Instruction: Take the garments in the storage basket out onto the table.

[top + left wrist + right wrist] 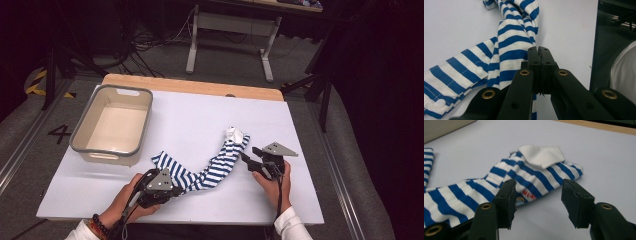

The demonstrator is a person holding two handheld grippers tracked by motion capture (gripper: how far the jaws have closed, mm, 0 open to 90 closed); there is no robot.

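Striped blue-and-white garment lying twisted across the white bench, running from about 7 o'clock up toward 3 o'clock of the bench's middle, white collar at the far end. Left tongs at 6 o'clock, jaws pressed together on a fold of the cloth, seen in the left gripper view as black pads meeting with striped fabric bunched just beside and under them; probably pinned there to anchor one end while the other gets arranged. Right tongs at 4 o'clock, jaws standing apart, touching nothing, garment just beside the near jaw in the right gripper view; likely placed for a fresh bite near the collar. Soft knit, ribbed-looking, limp and rope-like where wrung, small white snap buttons along one edge, red lettering on a stripe. Beige tub with grey rim at 10 o'clock, rigid plastic, rounded corners, well apart from the cloth; probable destination, judging by its nearness
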